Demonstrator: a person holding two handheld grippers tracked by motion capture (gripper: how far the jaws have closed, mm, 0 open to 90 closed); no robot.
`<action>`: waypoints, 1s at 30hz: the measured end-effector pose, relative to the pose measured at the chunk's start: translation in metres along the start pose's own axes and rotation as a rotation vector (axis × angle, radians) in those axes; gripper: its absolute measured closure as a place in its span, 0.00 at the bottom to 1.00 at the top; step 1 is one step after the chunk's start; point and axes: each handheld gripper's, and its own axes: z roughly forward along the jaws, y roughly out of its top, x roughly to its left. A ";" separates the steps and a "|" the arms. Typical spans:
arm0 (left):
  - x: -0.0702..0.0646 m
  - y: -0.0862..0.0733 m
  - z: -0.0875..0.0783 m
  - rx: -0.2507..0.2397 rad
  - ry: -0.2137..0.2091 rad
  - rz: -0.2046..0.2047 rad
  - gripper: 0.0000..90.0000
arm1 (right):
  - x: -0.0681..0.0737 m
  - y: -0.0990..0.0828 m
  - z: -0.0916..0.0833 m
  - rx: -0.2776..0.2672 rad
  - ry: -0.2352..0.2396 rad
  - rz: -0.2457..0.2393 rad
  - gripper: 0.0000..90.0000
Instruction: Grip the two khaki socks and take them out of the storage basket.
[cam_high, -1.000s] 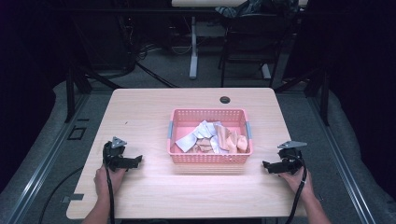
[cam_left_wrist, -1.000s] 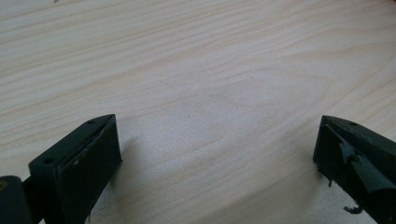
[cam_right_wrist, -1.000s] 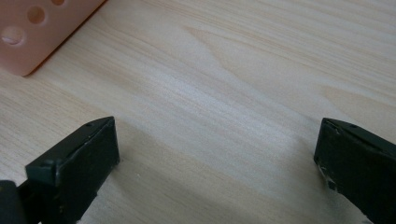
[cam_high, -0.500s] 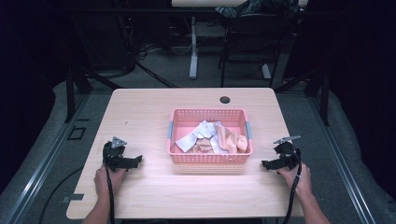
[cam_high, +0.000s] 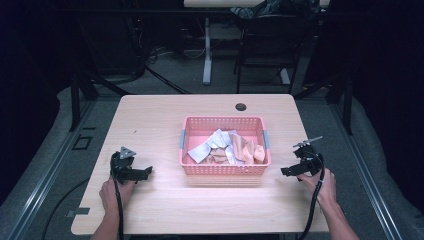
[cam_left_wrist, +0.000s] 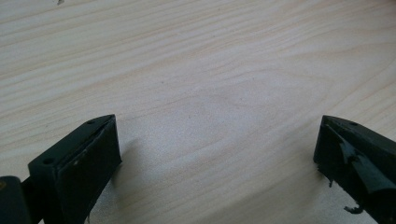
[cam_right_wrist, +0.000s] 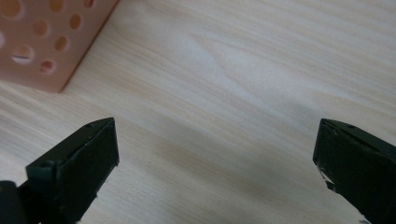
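High view, hand-held grippers (cam_high: 146, 173) (cam_high: 286, 171) low (jaws apart), flanking basket (cam_high: 224, 169)

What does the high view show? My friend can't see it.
A pink plastic basket of crumpled cloths sits mid-table on a pale wooden table. A person's hands hold a black left gripper and right gripper either side, both empty.

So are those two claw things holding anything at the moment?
No. The left gripper and the right gripper are both open over bare table, beside the pink basket of cloths.
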 end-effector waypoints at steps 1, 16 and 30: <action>0.000 0.000 0.000 -0.001 0.000 -0.004 0.00 | 0.000 0.001 -0.002 -0.001 0.001 -0.008 0.00; 0.001 0.000 0.001 0.003 -0.010 -0.003 0.00 | 0.008 0.028 -0.032 -0.021 0.013 -0.043 0.00; 0.001 0.001 0.001 0.006 -0.008 -0.006 0.00 | 0.030 0.080 -0.070 -0.081 0.030 -0.108 0.02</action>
